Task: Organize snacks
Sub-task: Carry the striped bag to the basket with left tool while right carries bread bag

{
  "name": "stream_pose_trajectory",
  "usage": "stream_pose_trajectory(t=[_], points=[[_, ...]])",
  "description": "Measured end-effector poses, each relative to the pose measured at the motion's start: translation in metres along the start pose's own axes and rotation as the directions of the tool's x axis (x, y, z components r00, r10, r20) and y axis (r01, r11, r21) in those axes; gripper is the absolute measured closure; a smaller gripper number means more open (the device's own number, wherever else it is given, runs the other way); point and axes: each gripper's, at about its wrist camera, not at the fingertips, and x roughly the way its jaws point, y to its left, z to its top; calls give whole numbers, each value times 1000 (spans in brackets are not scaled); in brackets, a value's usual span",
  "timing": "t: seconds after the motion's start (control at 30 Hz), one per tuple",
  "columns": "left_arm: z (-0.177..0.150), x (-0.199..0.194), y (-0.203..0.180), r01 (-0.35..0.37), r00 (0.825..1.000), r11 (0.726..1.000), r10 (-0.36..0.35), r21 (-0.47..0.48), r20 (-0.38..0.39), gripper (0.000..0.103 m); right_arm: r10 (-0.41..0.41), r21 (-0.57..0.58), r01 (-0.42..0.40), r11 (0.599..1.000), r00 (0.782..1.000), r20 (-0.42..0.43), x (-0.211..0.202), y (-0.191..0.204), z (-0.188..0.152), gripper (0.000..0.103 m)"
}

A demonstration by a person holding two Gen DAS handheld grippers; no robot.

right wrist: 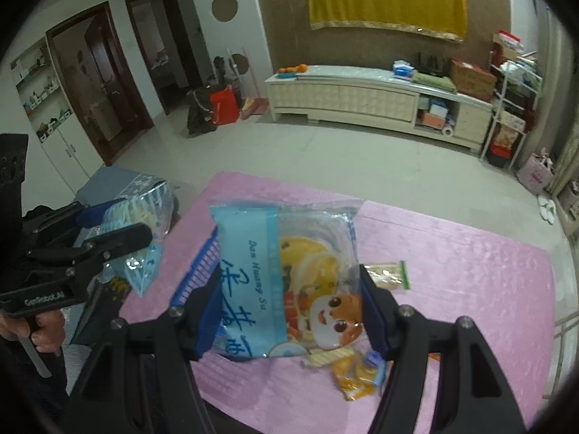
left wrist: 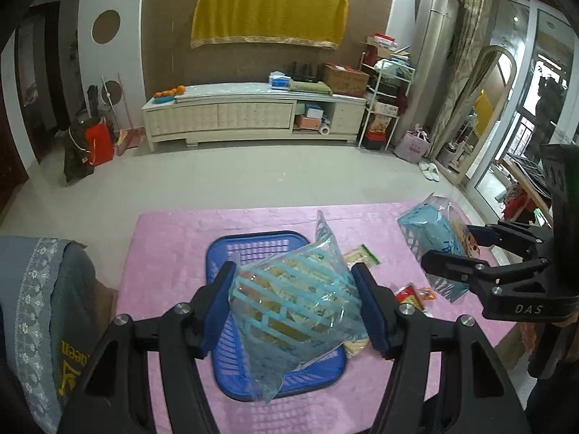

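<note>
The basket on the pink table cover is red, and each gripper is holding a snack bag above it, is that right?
Not quite. The basket is blue, not red; the left wrist view shows it plainly under the left gripper. The rest holds: it sits on the pink table cover, the left gripper holds a clear striped snack bag and the right gripper holds a blue cartoon snack bag.

Hidden and cut off

The bag [left wrist: 293, 303] covers most of the basket [left wrist: 231, 253]; small packets [right wrist: 356, 372] lie blurred under the other bag [right wrist: 286, 282], print unreadable.
</note>
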Motion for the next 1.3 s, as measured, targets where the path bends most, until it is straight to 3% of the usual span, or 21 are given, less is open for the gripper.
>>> stream_pose_trajectory(t=[0.3, 0.63, 0.9, 1.1, 1.2, 1.3], points=[[4, 51, 46, 13, 997, 999, -16, -39, -76, 41, 16, 11, -15, 1000, 996, -83, 73, 20, 18, 32], [-3, 129, 76, 67, 982, 996, -75, -51, -172, 41, -3, 28, 8, 1000, 985, -174, 151, 14, 16, 32], [4, 174, 81, 101, 968, 992, -115, -71, -224, 41, -8, 24, 13, 1000, 978, -208, 181, 14, 24, 32], [3, 191, 79, 90, 961, 995, -99, -44, -258, 39, -8, 27, 14, 1000, 976, -219, 192, 11, 26, 32], [4, 192, 80, 78, 964, 995, -91, -65, -250, 36, -7, 20, 12, 1000, 978, -210, 195, 9, 29, 28], [4, 186, 85, 57, 970, 996, -73, -75, -230, 32, -23, 5, 25, 1000, 982, -185, 191, 8, 29, 14]])
